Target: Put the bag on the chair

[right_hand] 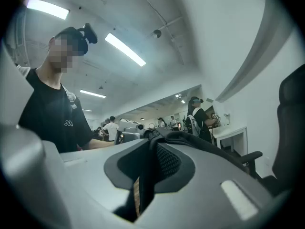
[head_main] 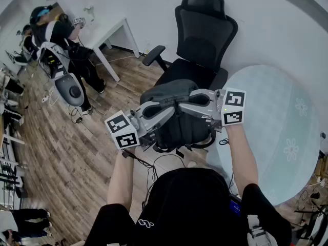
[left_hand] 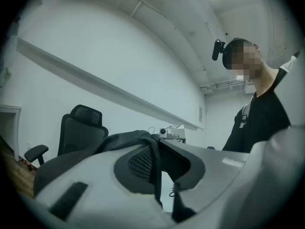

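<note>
Left gripper [head_main: 165, 109] clamped on fabric of dark grey bag [head_main: 174, 129] | right gripper [head_main: 190, 102] pinching it too | bag hangs mid-frame, short of office chair [head_main: 202, 50] at upper centre | placing not done

R gripper [right_hand: 148, 151] is pinching bag [right_hand: 195, 140] fabric btwn its jaws, pads pressing on it; dark cloth is draping over one jaw. At right edge, chair [right_hand: 291, 123] w/ armrest is showing. Person [right_hand: 50, 113] in black tee is standing at left; others are standing by table [right_hand: 231, 133] in bkgd.
</note>
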